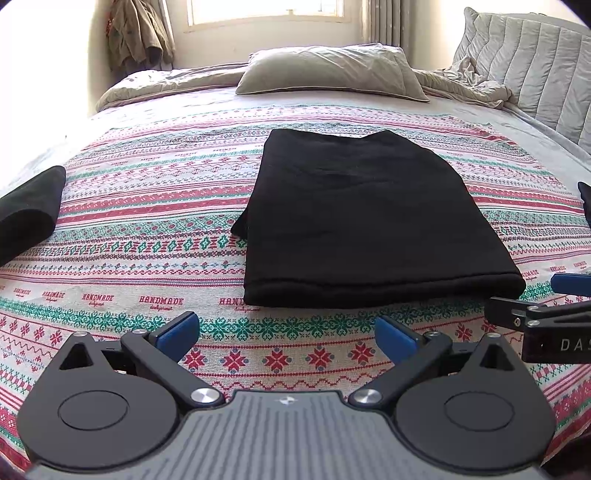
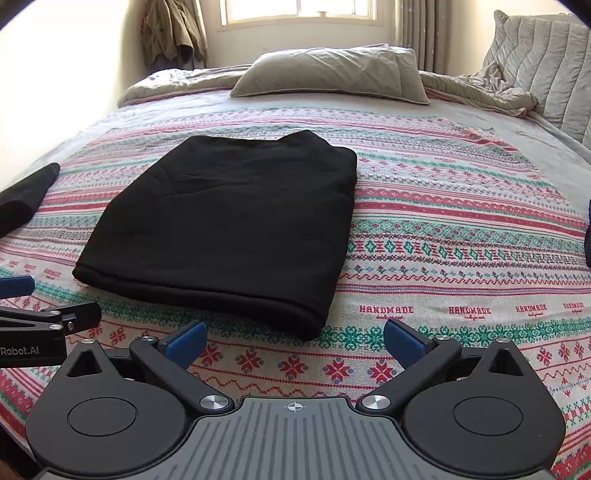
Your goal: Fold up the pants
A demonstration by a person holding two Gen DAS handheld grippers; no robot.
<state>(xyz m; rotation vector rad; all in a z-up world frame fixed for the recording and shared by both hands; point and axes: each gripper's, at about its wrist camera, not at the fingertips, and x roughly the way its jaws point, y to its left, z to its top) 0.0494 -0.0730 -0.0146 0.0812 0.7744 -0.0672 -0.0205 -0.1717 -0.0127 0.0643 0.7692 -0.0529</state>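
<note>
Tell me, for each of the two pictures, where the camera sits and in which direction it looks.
Left wrist: on the left gripper, low over the patterned blanket, facing the pillow; the right gripper shows at the right edge.
Right wrist: on the right gripper, same heading; the left gripper shows at the left edge.
Shared: the folded black pants, both grippers open, the window.

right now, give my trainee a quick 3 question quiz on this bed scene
1. True or false: the pants lie folded flat on the blanket.
2. The left gripper is: A) shut on the pants B) open, empty C) shut, empty.
3. What lies beyond the pants at the head of the bed?

Key:
1. True.
2. B; the right gripper is open too.
3. A pillow.
</note>
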